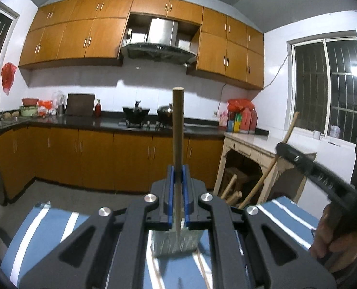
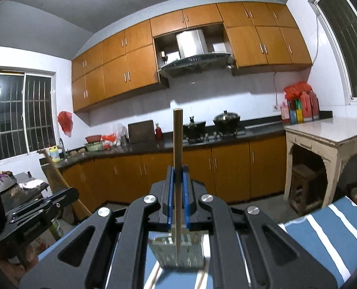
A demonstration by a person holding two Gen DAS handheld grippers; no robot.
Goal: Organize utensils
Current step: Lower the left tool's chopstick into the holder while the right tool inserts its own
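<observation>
Both grippers were raised above a blue cloth with white stripes, each facing the kitchen counter. The left gripper had its blue pads pressed together on a wooden stick, which stood upright between them, its top end rising in front of the stove on the counter. Behind the pads, the stick ran down toward a pale mesh holder standing on the cloth; whether it reached inside could not be told. The right gripper was likewise clamped on a second wooden stick, upright and rising in front of the counter, with a perforated holder below it on the cloth. Thin sticks lay on the cloth beside that holder. In the left view, the right gripper appeared to the right of the cloth, held in a hand. To the right of the counter stood a pale side table, with bottles at the counter's end.
</observation>
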